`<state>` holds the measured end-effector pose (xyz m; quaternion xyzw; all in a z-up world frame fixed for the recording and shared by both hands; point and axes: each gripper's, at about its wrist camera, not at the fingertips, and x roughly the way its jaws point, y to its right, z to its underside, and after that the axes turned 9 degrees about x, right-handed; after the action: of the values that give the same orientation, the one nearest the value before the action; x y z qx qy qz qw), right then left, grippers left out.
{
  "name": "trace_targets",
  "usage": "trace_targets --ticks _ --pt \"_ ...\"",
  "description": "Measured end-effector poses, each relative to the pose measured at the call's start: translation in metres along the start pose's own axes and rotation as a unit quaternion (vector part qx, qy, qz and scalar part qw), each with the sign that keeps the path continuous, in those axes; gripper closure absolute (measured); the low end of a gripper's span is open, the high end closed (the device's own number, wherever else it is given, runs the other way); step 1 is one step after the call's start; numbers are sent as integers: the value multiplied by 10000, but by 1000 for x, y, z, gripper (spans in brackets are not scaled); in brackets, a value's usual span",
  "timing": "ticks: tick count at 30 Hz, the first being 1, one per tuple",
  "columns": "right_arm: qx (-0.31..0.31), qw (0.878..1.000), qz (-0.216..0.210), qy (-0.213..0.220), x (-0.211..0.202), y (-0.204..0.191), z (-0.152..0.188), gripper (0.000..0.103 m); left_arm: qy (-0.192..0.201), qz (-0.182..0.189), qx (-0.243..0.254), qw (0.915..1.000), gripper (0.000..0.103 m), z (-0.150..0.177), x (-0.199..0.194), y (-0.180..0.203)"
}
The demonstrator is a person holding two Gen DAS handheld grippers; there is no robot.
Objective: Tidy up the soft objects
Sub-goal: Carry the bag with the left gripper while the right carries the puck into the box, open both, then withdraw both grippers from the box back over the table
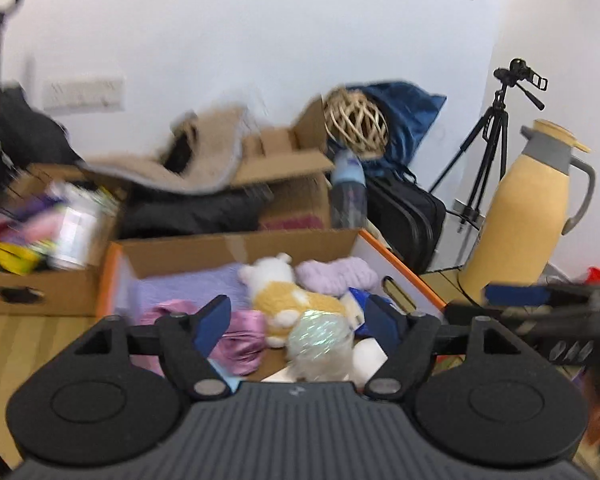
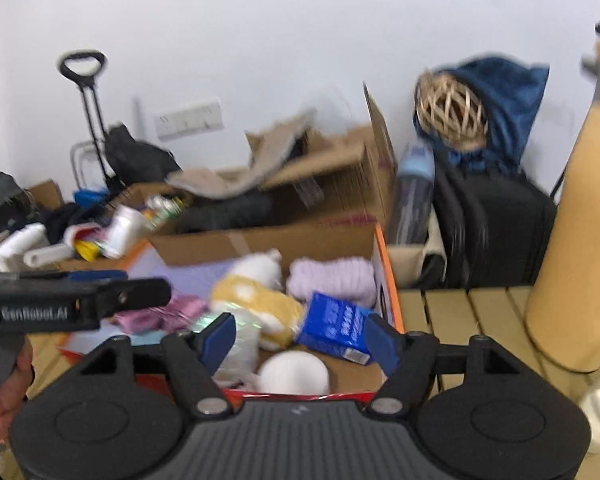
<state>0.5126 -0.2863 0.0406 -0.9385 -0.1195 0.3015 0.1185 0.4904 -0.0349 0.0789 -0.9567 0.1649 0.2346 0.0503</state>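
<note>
- Left tool (image 1: 296, 322): my jaws spread, nothing held, above the box (image 1: 236, 246).
- Right tool (image 2: 298, 338): spread, empty, same box.
- Plush (image 1: 278, 292): white and yellow, lying mid-box beside a lilac knit (image 1: 334, 276) and pink cloth (image 1: 240, 338).
- Risk: frames are blurred; a hasty pinch may snag the neighbouring cloth or the blue pack (image 2: 334, 330), which is likely not soft.

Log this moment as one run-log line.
left gripper: open, empty | right gripper: open, empty | both over orange-edged cardboard box | inside: white-and-yellow plush toy, lilac knitted bundle, blue packet
</note>
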Motion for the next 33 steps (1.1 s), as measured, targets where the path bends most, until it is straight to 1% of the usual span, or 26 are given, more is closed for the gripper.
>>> trace_targets --ticks 2,3,4,5,7,8,10,13,16,18,21,23,25,28,31,33 --pt "-72 9997 -110 203 -32 -9 1 29 240 -169 137 9995 25 5 -40 3" --pt "-95 9993 -173 302 -48 -14 3 27 389 -258 185 9987 21 9 -60 4" --pt "-116 9988 -222 417 -66 -20 6 24 575 -371 248 9973 18 16 -83 6" --pt "-150 9981 -264 534 -82 -25 11 24 714 -502 276 9958 17 23 -102 8" --pt "-266 9961 -292 790 -117 -38 25 23 914 -769 330 9923 14 43 -145 13" --pt "-342 9950 -274 899 -135 -44 33 22 976 -888 370 9906 12 53 -163 16" --pt "-489 9921 -255 1128 -170 -55 52 19 1070 -1166 497 9861 5 74 -199 26" --pt "-620 9886 -279 1347 -214 -68 85 15 1227 -1532 608 9787 0 105 -245 42" --pt "-748 9864 -254 1438 -246 -76 122 12 1193 -1625 561 9779 0 130 -278 55" --pt "-771 9859 -204 1471 -263 -80 145 10 1225 -1604 507 9781 0 147 -296 63" --pt "-754 9864 -112 1456 -281 -84 180 10 1356 -1646 527 9756 0 177 -317 72" --pt "-711 9880 -29 1368 -290 -86 200 10 1121 -1736 499 9771 0 191 -319 77" --pt "-711 9871 -115 1433 -299 -87 218 10 976 -1658 509 9800 0 200 -318 84" --pt "-768 9869 -210 1400 -307 -84 233 10 983 -1617 465 9808 0 210 -319 94" --pt "-694 9880 -81 1376 -306 -78 239 10 1046 -1541 363 9818 0 214 -322 98" --pt "-565 9908 18 1226 -304 -75 240 10 1027 -1578 337 9815 0 212 -320 98"
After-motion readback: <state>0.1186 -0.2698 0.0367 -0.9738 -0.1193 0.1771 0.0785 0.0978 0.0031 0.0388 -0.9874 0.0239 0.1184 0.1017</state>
